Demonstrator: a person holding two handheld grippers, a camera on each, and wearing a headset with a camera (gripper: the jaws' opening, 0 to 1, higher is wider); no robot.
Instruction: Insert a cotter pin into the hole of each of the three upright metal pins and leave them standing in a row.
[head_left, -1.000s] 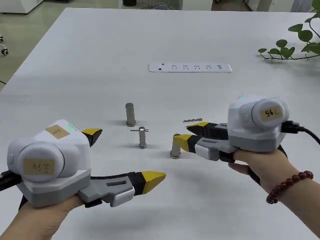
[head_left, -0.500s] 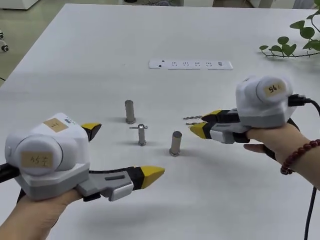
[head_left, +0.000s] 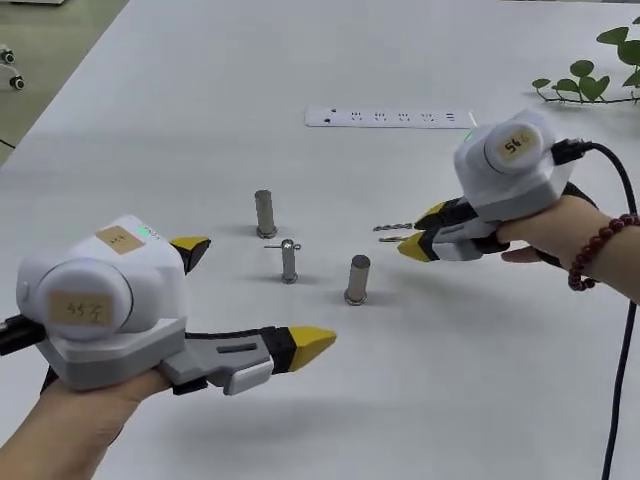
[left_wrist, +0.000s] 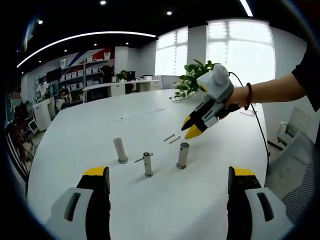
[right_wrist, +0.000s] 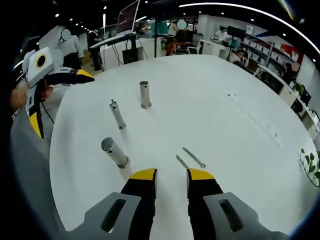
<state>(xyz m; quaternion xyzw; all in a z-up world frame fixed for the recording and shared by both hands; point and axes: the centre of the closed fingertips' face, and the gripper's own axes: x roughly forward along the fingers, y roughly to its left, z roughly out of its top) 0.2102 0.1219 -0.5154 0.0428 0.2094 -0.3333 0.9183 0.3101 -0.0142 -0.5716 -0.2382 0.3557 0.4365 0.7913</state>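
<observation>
Three upright metal pins stand in a slanted row on the white table (head_left: 200, 100): a bare far pin (head_left: 265, 213), a middle pin (head_left: 289, 260) with a cotter pin through its hole, and a bare near pin (head_left: 358, 279). Two loose cotter pins (head_left: 393, 232) lie flat to the right of them. My right gripper (head_left: 421, 231) hovers just right of these loose pins, open a little, with nothing between its fingers; its own view has the loose cotter pins (right_wrist: 189, 159) just ahead of its tips. My left gripper (head_left: 250, 295) is wide open, near the front left, facing the row (left_wrist: 148, 164).
A white power strip (head_left: 390, 117) lies across the far middle of the table. Plant leaves (head_left: 590, 80) reach in at the far right. A black cable (head_left: 625, 330) trails from the right gripper along the right side.
My right gripper has drawn away from the near pin, going right and back to the loose cotter pins. The left gripper has barely moved.
</observation>
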